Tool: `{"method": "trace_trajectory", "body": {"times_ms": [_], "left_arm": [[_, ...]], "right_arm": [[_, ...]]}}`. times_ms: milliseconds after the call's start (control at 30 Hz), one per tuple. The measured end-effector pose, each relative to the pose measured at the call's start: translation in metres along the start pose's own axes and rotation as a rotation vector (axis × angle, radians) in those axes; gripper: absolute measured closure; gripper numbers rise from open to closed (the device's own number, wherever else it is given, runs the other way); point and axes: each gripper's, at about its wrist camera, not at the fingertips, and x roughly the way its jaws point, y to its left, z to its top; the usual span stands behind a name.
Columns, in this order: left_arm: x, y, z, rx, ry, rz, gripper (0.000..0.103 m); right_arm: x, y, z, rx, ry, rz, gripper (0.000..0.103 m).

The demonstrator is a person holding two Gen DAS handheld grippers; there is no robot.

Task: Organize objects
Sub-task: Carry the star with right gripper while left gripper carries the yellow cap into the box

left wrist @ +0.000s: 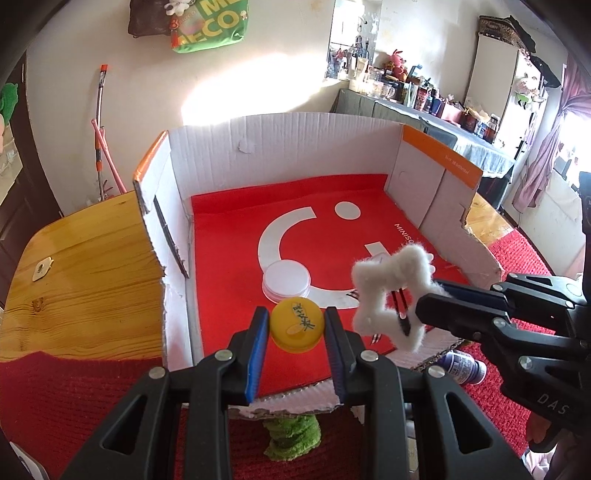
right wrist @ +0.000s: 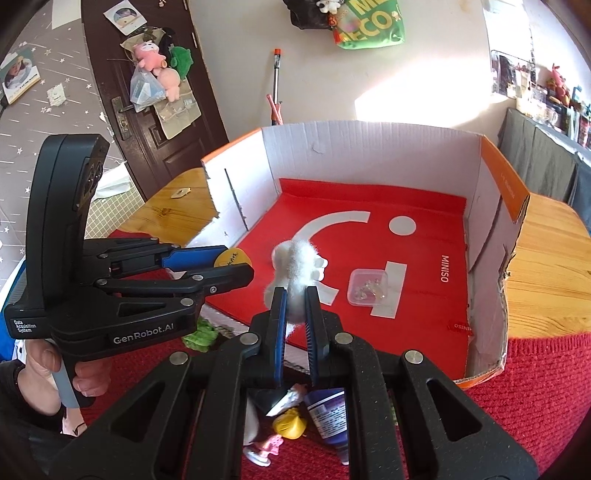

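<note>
Cardboard box (left wrist: pixel 280 147) with white corrugated walls and orange top edges sits on a pine table (left wrist: pixel 85 266), knots and grain showing, and a knitted red cloth (right wrist: pixel 546 387) covers the near part of the tabletop. The box floor is lined with a flat red bag (left wrist: pixel 236 229) printed with a white smiley. Behind it a cream wall catches a bright patch of sun, a green tote (right wrist: pixel 369 22) hangs up high, and a dark brown door (right wrist: pixel 147 122) has plush toys dangling off its handle. The left gripper (left wrist: pixel 297 325) is clamped on a round yellow plastic cap (left wrist: pixel 297 325) with black scribbles on top, holding it just over the box's near edge; straight ahead of its fingertips a flat white round lid (left wrist: pixel 286 281) lies on the red liner. The right gripper (right wrist: pixel 295 295) is pinched tight on a fuzzy white star (right wrist: pixel 295 269) – an open star outline, cottony and frayed – held above the box floor. Ahead of it and to the right sits a small clear square container (right wrist: pixel 369 286). Below the right gripper, on the knit cloth outside the box, lie a purple bottle (right wrist: pixel 328 417) and a small yellow thing (right wrist: pixel 290 424) – can't tell what that one is. A lumpy green fuzzy piece (left wrist: pixel 291 435) sits under the left gripper.
</note>
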Motion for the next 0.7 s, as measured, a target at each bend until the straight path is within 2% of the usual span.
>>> {"method": "trace_trajectory", "body": {"times_ms": [700], "left_arm": [[0.033, -0.001, 0.002, 0.008, 0.066, -0.015, 0.071]], "right_arm": [[0.023, -0.020, -0.001, 0.043, 0.054, -0.007, 0.094]]}}
